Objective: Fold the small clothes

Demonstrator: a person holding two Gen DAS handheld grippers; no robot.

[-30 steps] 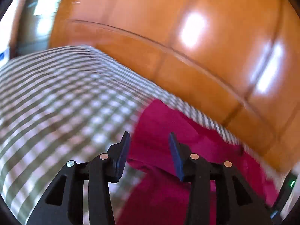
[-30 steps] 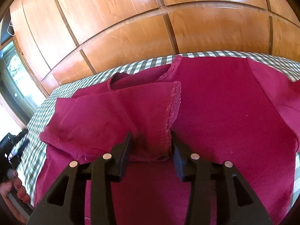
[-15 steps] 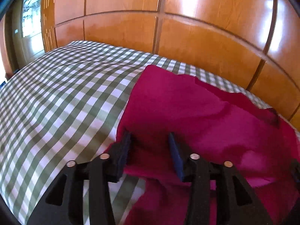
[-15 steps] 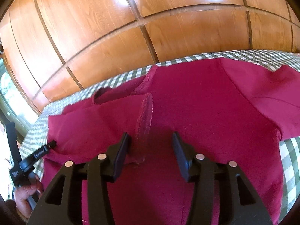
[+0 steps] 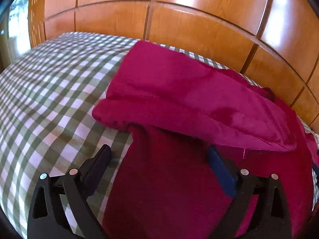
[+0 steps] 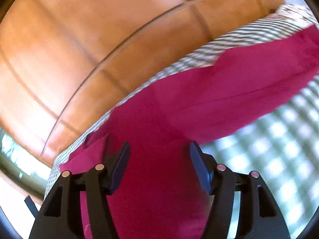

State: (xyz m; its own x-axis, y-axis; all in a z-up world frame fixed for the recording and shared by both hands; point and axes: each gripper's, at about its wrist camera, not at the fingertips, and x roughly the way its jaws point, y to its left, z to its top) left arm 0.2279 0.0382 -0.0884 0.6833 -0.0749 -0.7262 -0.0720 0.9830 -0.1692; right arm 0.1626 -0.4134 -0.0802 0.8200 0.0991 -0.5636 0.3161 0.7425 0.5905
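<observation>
The red garment (image 5: 179, 119) lies flat on the checked bed cover (image 5: 49, 91), close to the edge that runs along the wooden panelled wall (image 5: 199, 29). In the left wrist view one sleeve (image 5: 189, 103) is already laid across the body of the garment, with its cuff end pointing toward the open cover. In the right wrist view, which is blurred, the other sleeve (image 6: 249, 83) lies spread out to the side over the cover.

The left gripper (image 5: 159, 163) is released, its jaws wide apart and straddling the near side edge of the garment without holding cloth. The right gripper (image 6: 159, 157) is also released, jaws apart above the body of the garment, nothing between them.

Judged step: bring the spread sleeve in across the body to match the first.

Procedure for a clean fold:
1. Move the right gripper to the outer end of the spread sleeve and take the cloth near the cuff, top layer and under layer together.
2. Lift only enough to clear the body; a high lift is likely to drag the shoulder out of line.
3. Lay the sleeve over the folded one so the side edges of the body end up parallel.
4. If the body creeps, press the left gripper on the folded sleeve to pin it.

Risk: soft knit cloth tends to bunch at the fold line; release only once the sleeve lies flat.
</observation>
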